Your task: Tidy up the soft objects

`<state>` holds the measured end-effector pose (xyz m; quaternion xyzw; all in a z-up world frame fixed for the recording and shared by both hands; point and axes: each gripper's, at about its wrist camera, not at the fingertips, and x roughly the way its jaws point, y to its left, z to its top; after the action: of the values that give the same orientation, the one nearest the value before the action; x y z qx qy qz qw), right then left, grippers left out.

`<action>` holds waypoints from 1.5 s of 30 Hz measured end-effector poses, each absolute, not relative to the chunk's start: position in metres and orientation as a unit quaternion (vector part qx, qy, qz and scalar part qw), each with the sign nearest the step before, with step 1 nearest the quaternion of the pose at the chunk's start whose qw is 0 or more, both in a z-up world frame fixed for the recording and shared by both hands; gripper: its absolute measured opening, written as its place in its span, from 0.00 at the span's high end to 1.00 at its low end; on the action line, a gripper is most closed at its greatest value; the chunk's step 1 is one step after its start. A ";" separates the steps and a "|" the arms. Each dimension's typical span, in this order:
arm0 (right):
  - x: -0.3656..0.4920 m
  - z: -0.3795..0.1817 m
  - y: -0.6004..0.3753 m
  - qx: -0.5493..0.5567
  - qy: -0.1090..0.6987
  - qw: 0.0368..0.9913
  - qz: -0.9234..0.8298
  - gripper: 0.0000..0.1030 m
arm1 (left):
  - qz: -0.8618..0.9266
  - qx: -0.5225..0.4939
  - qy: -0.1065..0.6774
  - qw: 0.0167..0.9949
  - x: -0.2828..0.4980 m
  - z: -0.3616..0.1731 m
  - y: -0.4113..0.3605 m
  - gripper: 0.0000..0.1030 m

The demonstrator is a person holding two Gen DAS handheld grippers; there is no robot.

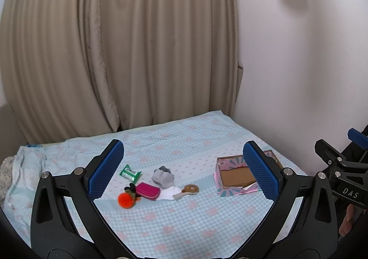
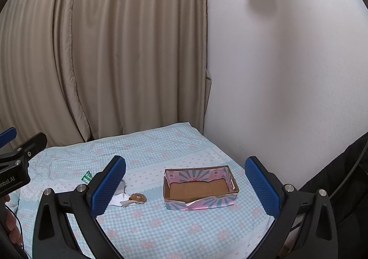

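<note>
A small pile lies on the bed: an orange pom-pom (image 1: 125, 199), a magenta pouch (image 1: 148, 190), a grey sock bundle (image 1: 162, 177), a green wipes pack (image 1: 130, 173), a white cloth (image 1: 169, 193) and a brown ring on a key (image 1: 190, 189). An open pink cardboard box (image 1: 235, 178) sits to their right and holds nothing. My left gripper (image 1: 184, 171) is open above the pile, holding nothing. My right gripper (image 2: 185, 186) is open over the box (image 2: 200, 186), holding nothing. The right view shows the brown ring (image 2: 137, 197); its left finger hides most of the pile.
The bed has a blue checked sheet (image 1: 184, 224) with pink flowers. A beige curtain (image 1: 115, 47) hangs behind it and a white wall (image 1: 299, 74) closes the right side. Crumpled bedding (image 1: 20, 167) lies at the left edge.
</note>
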<state>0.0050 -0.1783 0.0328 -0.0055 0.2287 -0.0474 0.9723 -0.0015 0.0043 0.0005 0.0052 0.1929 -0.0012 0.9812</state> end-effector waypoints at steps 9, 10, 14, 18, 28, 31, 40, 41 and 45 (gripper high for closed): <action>0.004 0.032 -0.179 -0.006 0.225 0.973 -0.048 0.00 | -0.001 0.004 0.193 0.981 -0.003 -0.001 0.006 0.00; 0.005 0.032 -0.179 -0.006 0.224 0.973 -0.049 0.00 | -0.001 0.003 0.194 0.981 -0.003 0.000 0.007 0.00; 0.006 0.030 -0.179 -0.003 0.223 0.974 -0.051 0.00 | -0.001 0.004 0.195 0.981 -0.004 -0.001 0.008 0.00; 0.007 0.027 -0.179 0.000 0.222 0.974 -0.053 0.00 | -0.002 0.005 0.198 0.980 -0.007 -0.002 0.009 0.00; 0.007 0.021 -0.181 0.002 0.225 0.973 -0.049 0.00 | -0.003 0.004 0.201 0.980 -0.005 -0.002 0.011 0.00; 0.006 0.021 -0.180 0.003 0.224 0.973 -0.049 0.00 | -0.002 0.004 0.202 0.979 -0.006 -0.002 0.012 0.00; 0.006 0.018 -0.179 0.007 0.223 0.974 -0.049 0.00 | -0.003 0.005 0.203 0.979 -0.006 -0.003 0.012 0.00; 0.006 0.018 -0.178 0.007 0.223 0.974 -0.050 0.00 | -0.002 0.005 0.203 0.979 -0.005 -0.003 0.012 0.00; 0.005 0.018 -0.178 0.008 0.221 0.974 -0.050 0.00 | -0.003 0.006 0.204 0.979 -0.006 -0.002 0.010 0.00</action>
<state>0.0053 -0.1776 0.0175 0.0083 0.2215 -0.0505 0.9738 -0.0059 0.0100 -0.0019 0.0063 0.2037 -0.0026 0.9790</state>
